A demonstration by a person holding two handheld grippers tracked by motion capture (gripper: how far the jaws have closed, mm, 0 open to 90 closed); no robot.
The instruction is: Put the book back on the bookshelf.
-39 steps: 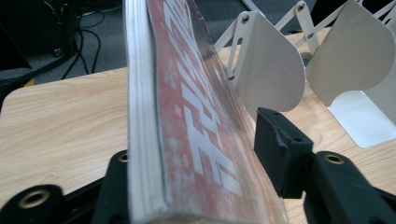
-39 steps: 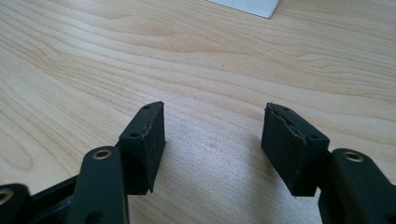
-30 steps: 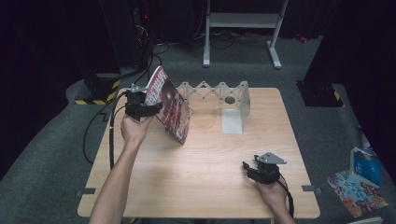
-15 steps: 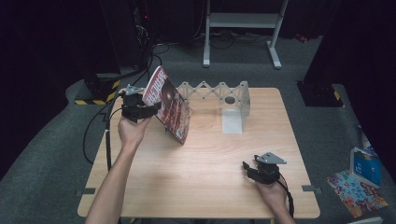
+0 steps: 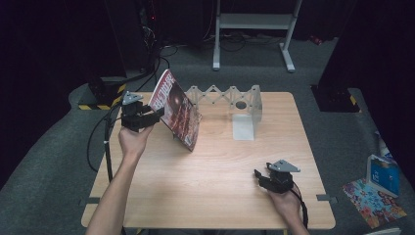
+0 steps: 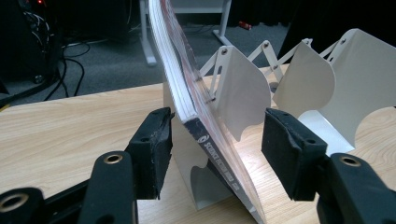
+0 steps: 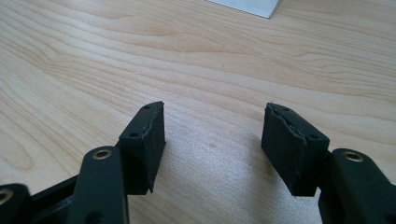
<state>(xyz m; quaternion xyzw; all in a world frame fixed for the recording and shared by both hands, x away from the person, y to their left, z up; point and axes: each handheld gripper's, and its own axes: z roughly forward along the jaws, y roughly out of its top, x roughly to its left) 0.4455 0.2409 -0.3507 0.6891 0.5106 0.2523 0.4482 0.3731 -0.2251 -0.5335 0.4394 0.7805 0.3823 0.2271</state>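
The tabletop [image 5: 215, 186] is mostly bare wood in front of me. Along its far edge stands the white accordion file rack [image 5: 230, 98], its dividers fanned out and every slot I can make out vacant. The magazine [image 5: 176, 110] is the next biggest thing: it stands tilted at the rack's left end, its lower corner down on the wood and its top leaning away toward the far left. In my left gripper view its lower edge seems to rest against the nearest white divider [image 6: 243, 91], though I cannot tell if it is actually inside a slot.

My left gripper [image 5: 152, 115] sits at the magazine's near edge with the jaws spread wide; the spine [image 6: 219, 158] runs between the pads, touching or nearly touching one pad and well clear of the other, so nothing is pinched. My right gripper [image 5: 258, 175] rests low near the front right of the tabletop, jaws apart over plain wood, holding nothing.

I judge the filing about half done: the magazine is brought to the rack and propped, but it is not upright between two dividers. What is left is to stand it straight and seat it
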